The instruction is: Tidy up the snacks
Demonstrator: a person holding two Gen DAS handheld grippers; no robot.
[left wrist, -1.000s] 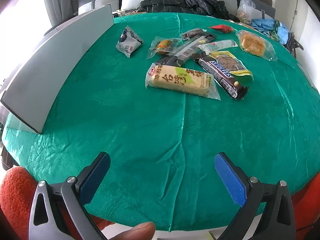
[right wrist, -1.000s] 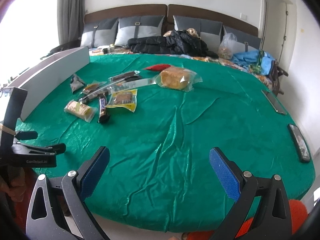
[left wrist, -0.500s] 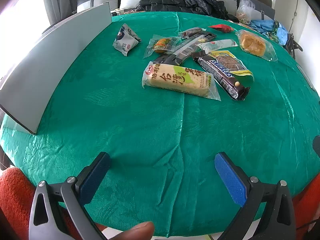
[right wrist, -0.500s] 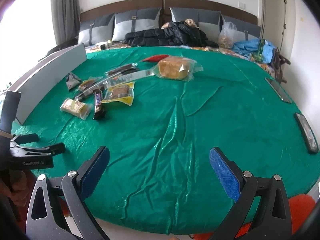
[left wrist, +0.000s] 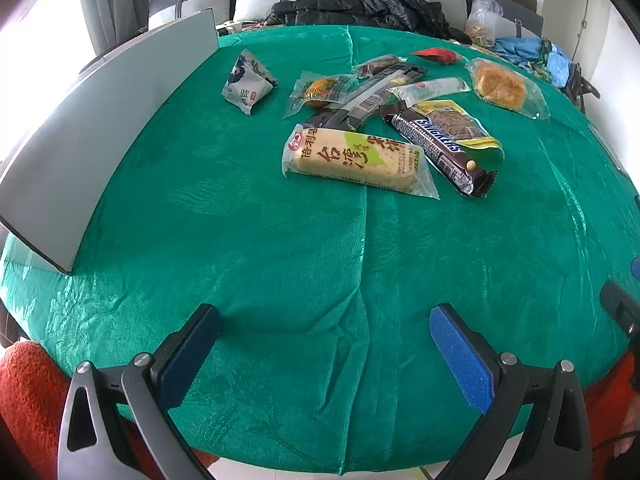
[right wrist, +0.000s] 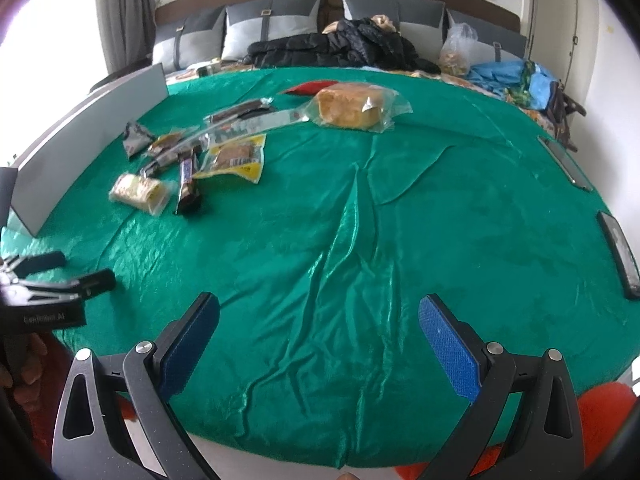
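Note:
Several wrapped snacks lie in a cluster on the green tablecloth (left wrist: 280,240): a rice cake packet (left wrist: 356,160), a Snickers bar (left wrist: 440,148), a yellow packet (left wrist: 456,124), a long black stick packet (left wrist: 360,104), a grey triangular packet (left wrist: 246,86), a bagged bread (left wrist: 500,86) and a red packet (left wrist: 436,55). My left gripper (left wrist: 324,320) stands open over the near cloth, well short of the rice cake. My right gripper (right wrist: 318,308) is open too, above bare cloth, with the bread (right wrist: 348,110) far ahead and the cluster (right wrist: 224,156) to its far left. Neither holds anything.
A grey board (left wrist: 100,128) stands on edge along the table's left side. Two phones (right wrist: 618,256) (right wrist: 564,162) lie near the right rim. The left gripper (right wrist: 80,268) shows at the right wrist view's left edge. Pillows and a black jacket (right wrist: 340,46) lie behind the table.
Both grippers have edged forward over the near edge of the table. The snacks sit higher in the right wrist view. Both jaws stay open and no snack has moved.

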